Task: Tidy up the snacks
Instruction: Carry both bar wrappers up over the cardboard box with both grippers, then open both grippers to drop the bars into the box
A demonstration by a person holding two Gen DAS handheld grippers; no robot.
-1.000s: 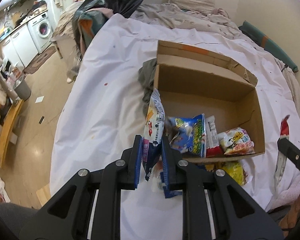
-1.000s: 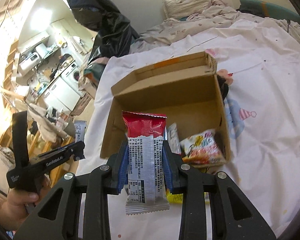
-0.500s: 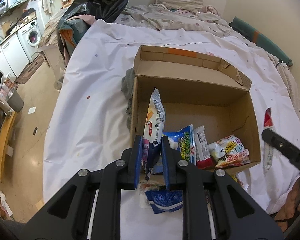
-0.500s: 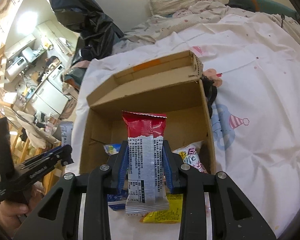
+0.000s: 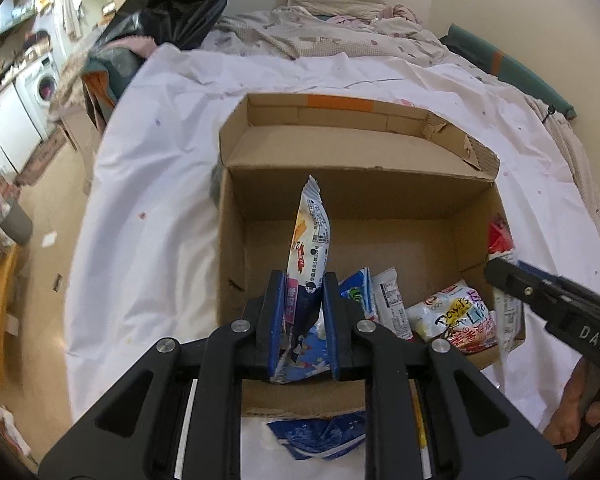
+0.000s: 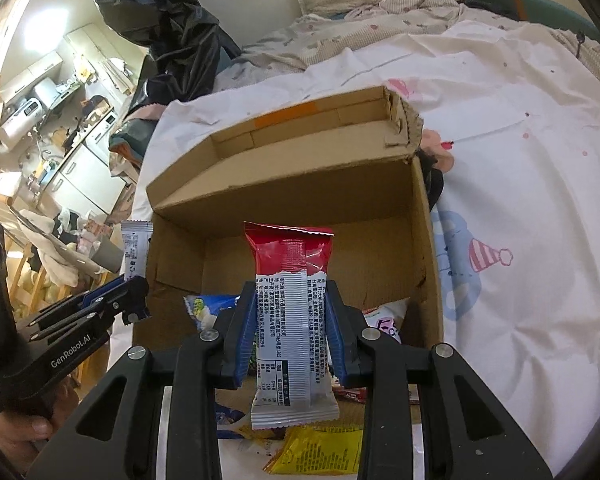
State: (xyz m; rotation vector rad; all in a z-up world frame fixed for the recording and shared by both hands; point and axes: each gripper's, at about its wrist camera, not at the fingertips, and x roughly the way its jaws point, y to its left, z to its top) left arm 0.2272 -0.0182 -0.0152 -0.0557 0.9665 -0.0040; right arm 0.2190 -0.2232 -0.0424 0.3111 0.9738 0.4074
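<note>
Since a second ago you have carried both packets forward, so the cardboard box [image 5: 352, 184] now sits closer and fills more of each view, and your left hand-held gripper [image 5: 302, 322] has come over its near-left corner instead of the sheet beside it.

That left hand-held gripper is clamped on a white snack packet [image 5: 310, 236], which stands upright with its top edge pointing toward the far wall of the box. Your right hand-held gripper [image 6: 290, 338] is closed on a red-and-white snack bar [image 6: 288, 300], held upright over the near edge of the box, its red end up.

Inside the box, along the near wall, lie a blue-and-green packet [image 5: 358, 290], a white sachet [image 5: 392, 300] just right of it, and a pale packet with colourful lettering [image 5: 456, 320] in the near-right corner. The far half of the box floor is bare cardboard.

Outside the near wall, on the white bed sheet [image 5: 148, 248], lie a blue wrapper [image 5: 320, 436] and a yellow packet [image 6: 320, 452]. The box's far flap carries an orange strip of tape [image 5: 338, 102]. Beyond the bed, on the left, stand a black plastic bag [image 6: 172, 36] and a washing machine [image 5: 40, 84].
</note>
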